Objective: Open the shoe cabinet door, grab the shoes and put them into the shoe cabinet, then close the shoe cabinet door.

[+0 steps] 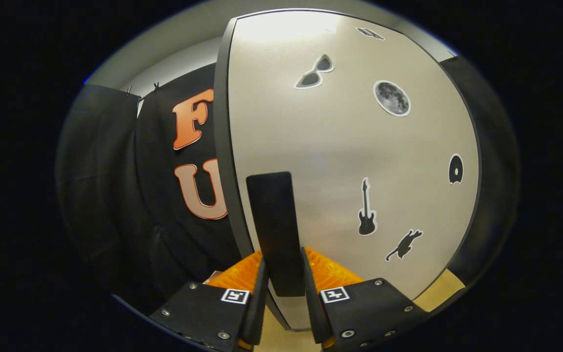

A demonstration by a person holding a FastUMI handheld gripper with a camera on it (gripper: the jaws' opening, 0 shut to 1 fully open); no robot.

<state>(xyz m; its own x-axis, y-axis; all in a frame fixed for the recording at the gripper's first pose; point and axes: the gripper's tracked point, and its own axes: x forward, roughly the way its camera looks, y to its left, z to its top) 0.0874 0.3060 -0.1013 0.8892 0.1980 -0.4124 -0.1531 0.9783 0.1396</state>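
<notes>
Gripping the dark handle near the left edge of the cabinet door, my gripper has both fingers pressed on it, jaws narrow; stickers dot the pale door beyond my fingers

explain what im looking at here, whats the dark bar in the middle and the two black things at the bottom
This is the view from a camera mounted on a hand-held gripper that a person carries; there is no robot arm. The two black things at the bottom are its fingers, looking forward. The dark bar between them is the handle of a pale cabinet door, and both fingers appear closed on it. The door carries small stickers: sunglasses, a moon, a guitar. A light floor shows below the door.
</notes>
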